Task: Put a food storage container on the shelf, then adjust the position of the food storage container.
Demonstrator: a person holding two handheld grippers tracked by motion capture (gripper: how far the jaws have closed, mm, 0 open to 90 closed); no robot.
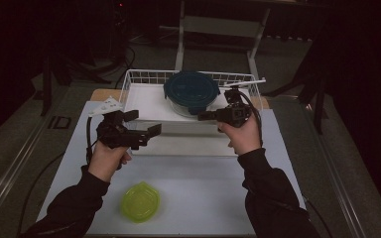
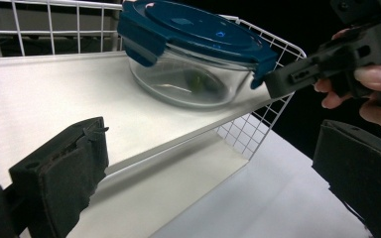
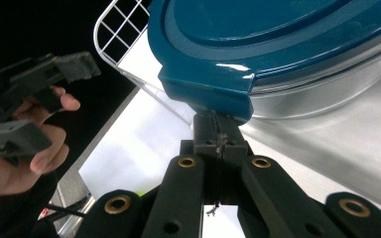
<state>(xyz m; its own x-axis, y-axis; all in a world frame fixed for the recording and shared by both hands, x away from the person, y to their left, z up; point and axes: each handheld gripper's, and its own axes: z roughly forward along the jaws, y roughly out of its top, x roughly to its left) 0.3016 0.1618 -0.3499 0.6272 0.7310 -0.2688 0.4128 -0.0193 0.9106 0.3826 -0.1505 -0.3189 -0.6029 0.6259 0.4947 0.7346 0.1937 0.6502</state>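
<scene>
Beside the container (image 1: 191,92), the right tool (image 1: 202,116) points level, shut empty; the left tool (image 1: 146,123) gapes wide.

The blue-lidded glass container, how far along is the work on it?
Done: the glass container sits in the wire basket, blue lid on. In hand: the shut right gripper is at a lid latch; the left gripper waits open. Left: the lid's latches look still down, lid not removed.
</scene>
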